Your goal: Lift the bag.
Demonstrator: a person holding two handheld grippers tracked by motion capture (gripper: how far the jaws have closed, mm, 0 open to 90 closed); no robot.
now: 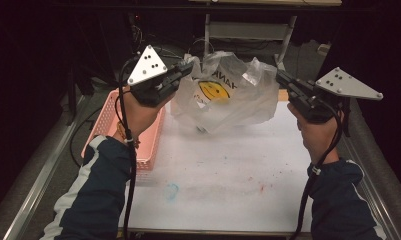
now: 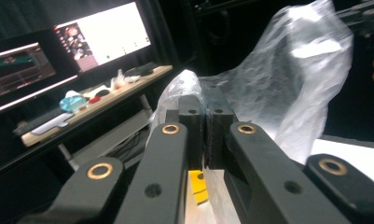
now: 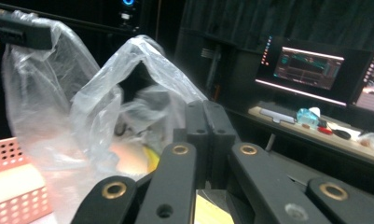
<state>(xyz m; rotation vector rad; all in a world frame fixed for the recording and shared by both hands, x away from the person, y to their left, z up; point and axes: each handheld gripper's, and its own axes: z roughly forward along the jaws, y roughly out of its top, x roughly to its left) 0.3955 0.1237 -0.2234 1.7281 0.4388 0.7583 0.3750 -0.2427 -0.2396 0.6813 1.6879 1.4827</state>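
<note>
Our left gripper [image 1: 187, 68] was clenched on one handle of the plastic bag [image 1: 228, 95], a thin, crinkled, see-through sack with a yellow smiley face printed on it. The bag hung stretched between both grippers, above the table [image 1: 228, 175]. Our right gripper [image 1: 279, 76] pinched its opposite handle tight.

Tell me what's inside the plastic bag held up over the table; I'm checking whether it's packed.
Through the clear plastic bag only dim, rounded shapes show low inside; crumpled film blurs them, so they cannot be identified. The yellow smiley is print on the bag.
</note>
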